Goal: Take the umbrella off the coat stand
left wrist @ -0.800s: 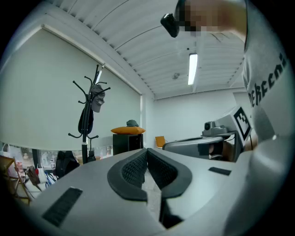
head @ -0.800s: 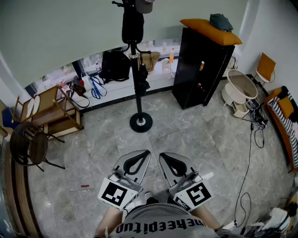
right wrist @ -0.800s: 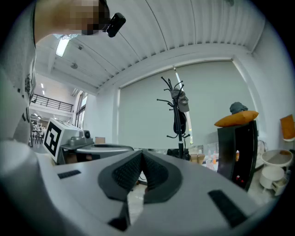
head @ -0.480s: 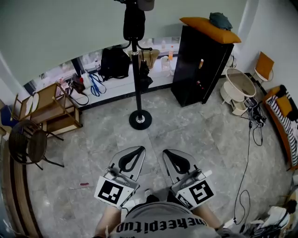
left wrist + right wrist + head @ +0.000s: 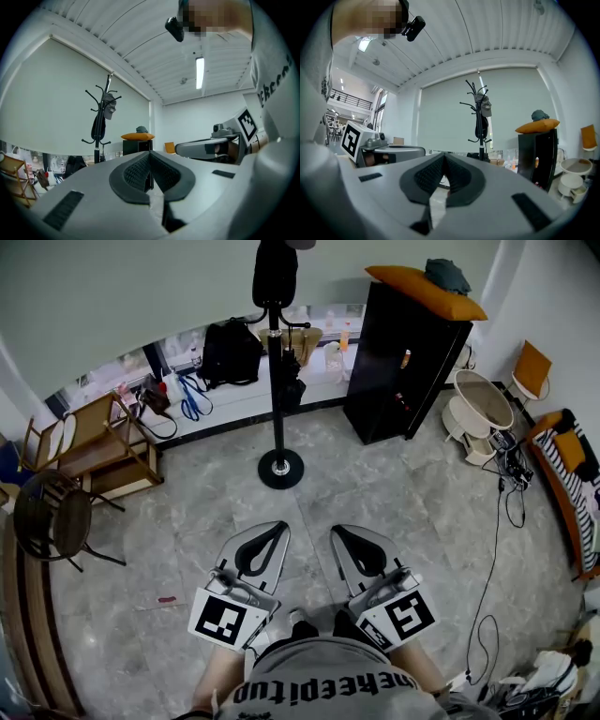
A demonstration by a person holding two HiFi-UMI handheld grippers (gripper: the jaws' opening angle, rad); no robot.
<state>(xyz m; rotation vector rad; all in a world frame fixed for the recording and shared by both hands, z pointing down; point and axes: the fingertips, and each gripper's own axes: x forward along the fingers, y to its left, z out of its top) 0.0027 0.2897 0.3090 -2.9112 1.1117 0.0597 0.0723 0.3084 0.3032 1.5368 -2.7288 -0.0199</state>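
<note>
Well, the left gripper (image 5: 272, 535) and right gripper (image 5: 349, 540) are both closed tight and hold nothing, while the black umbrella (image 5: 275, 277) hangs on the coat stand (image 5: 277, 418) far ahead.

A person wears a grey T-shirt (image 5: 323, 681) with black lettering on the front. Each hand carries a pale grey, smooth plastic tool: the left gripper (image 5: 278, 529) and the right gripper (image 5: 339, 532). Both have broad, tapered jaws lined with black ribbed pads (image 5: 138, 172). Each also has a white cube (image 5: 225, 620) at the rear, printed with black square markers.
</note>
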